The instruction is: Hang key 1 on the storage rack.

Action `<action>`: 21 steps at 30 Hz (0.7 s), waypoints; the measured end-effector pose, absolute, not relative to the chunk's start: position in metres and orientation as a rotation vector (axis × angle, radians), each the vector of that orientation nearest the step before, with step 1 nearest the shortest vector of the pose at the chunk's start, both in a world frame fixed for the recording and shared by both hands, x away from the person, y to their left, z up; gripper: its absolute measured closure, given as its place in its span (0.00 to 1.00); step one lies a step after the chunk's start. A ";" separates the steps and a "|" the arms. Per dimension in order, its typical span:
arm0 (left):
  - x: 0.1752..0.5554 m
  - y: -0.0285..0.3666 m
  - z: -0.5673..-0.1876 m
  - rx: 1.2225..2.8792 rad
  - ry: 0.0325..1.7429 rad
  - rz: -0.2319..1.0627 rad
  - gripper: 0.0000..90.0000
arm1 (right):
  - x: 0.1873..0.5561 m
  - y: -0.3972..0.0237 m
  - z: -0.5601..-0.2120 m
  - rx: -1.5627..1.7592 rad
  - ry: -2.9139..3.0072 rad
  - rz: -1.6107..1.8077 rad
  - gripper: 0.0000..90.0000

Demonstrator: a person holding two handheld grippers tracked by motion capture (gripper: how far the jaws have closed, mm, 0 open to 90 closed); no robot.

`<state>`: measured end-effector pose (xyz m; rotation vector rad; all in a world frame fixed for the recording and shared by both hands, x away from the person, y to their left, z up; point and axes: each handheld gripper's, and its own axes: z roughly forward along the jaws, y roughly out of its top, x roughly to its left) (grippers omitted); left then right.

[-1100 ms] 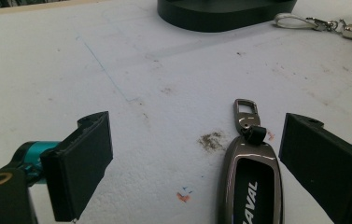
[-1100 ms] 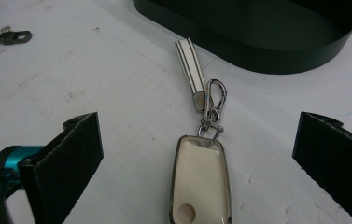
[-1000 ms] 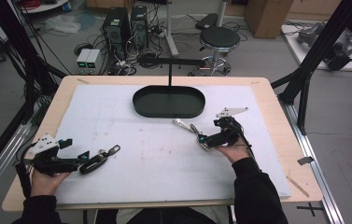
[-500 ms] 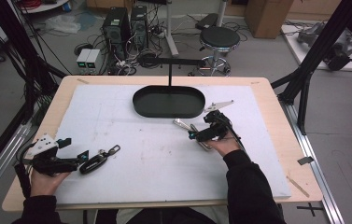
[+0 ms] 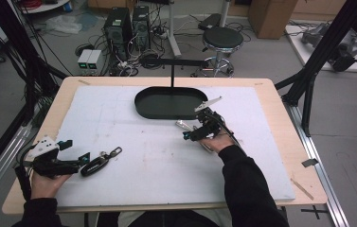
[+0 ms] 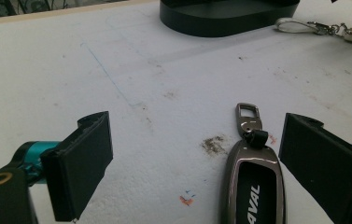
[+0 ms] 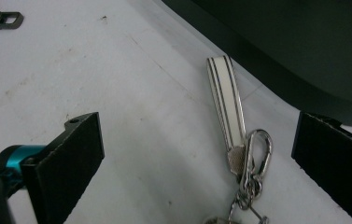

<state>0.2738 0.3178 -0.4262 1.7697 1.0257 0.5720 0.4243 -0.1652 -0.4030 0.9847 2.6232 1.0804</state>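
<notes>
Now right gripper (image 7: pixel 197 163) jaws wide (empty), straddling keychain (image 7: pixel 239 154).

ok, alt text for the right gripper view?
Right gripper open, its two black fingers either side of a keychain: white strap, silver clasp and chain, lying on the white table mat. A black tray's rim runs across the top right.

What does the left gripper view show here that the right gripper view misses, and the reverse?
Left gripper view alone: a dark key fob lettered "AVAL", lying between that hand-held gripper's open jaws, nearer the right one.

Right gripper view alone: a white striped strap joined to a silver carabiner clip, lying between its open jaws.

Both: the white foam mat and the black oval tray beyond the jaws.
</notes>
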 end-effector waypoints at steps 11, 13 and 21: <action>0.274 0.318 -0.426 1.773 1.023 0.568 0.11 | 0.445 -0.145 -0.406 0.924 2.704 0.959 0.07; 0.274 0.318 -0.426 1.772 1.023 0.564 0.11 | 0.448 -0.142 -0.409 0.919 2.737 0.957 0.12; 0.274 0.319 -0.427 1.774 1.024 0.560 0.11 | 0.455 -0.137 -0.422 0.935 2.796 0.857 0.27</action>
